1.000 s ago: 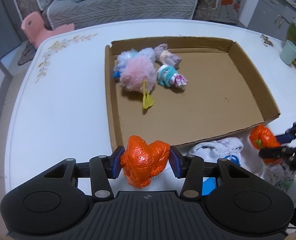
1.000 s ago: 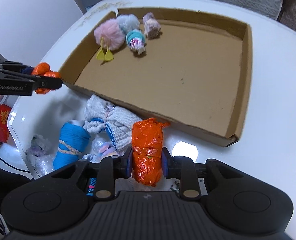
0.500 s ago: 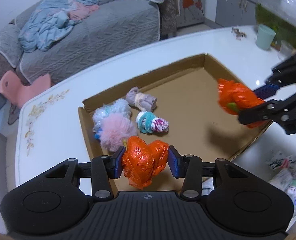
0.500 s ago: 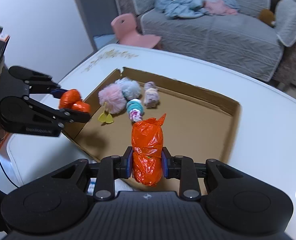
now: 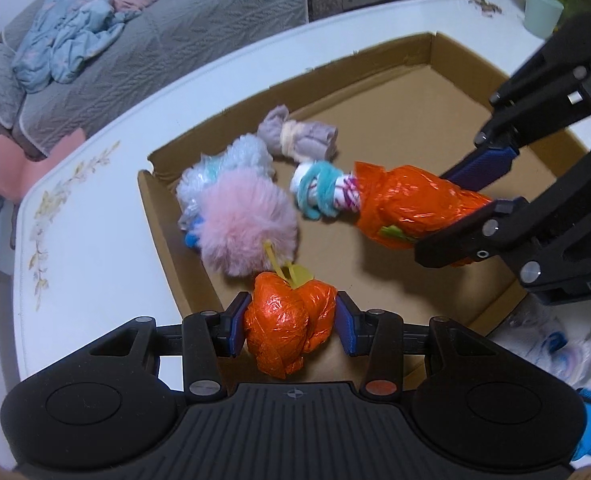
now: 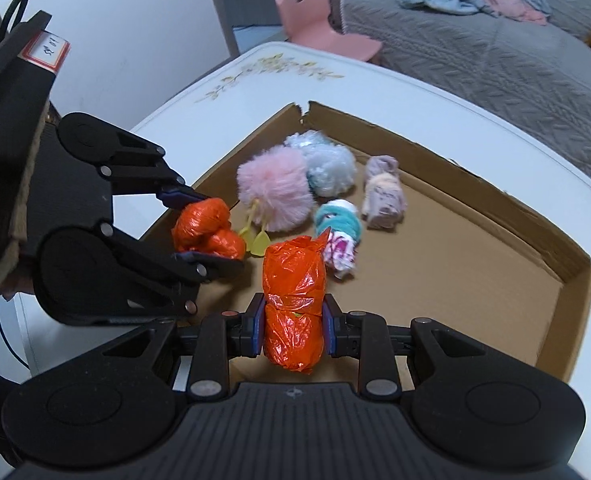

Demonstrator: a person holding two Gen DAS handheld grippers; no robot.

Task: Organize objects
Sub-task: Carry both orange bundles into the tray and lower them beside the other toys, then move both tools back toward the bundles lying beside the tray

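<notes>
Indoors, a white table (image 5: 95,264) with a floral print along its edge fills most of both views, with a grey sofa (image 6: 495,60) behind it carrying crumpled blue and pink cloth, and a small pink chair (image 6: 319,32) beside that. On the table lies a wide, shallow cardboard tray (image 6: 475,280) with low walls.

Two black handheld grippers hang over the tray. The left gripper (image 5: 291,326) is clamped on a lumpy orange plastic bundle (image 5: 289,322), its blue pads pressing both sides, above the tray's near corner; its jaws have just been closing slightly on that bundle. The right gripper (image 6: 293,328) is clamped on a longer orange plastic roll (image 6: 293,304), held upright between its pads over the tray floor.

Four soft things sit grouped in the tray's far corner: a fluffy pink pom-pom (image 6: 275,194) with yellow plastic tags, touching a pale blue-white fluffy ball (image 6: 323,164) behind it; a lilac rolled cloth (image 6: 383,192) tied with a cream band; and a small white roll wrapped in teal yarn (image 6: 339,236).

Outside the tray, at the lower right of the left view, more wrapped bundles (image 5: 555,344) lie blurred on the table. A pale green cup (image 5: 543,12) stands at the far edge.
</notes>
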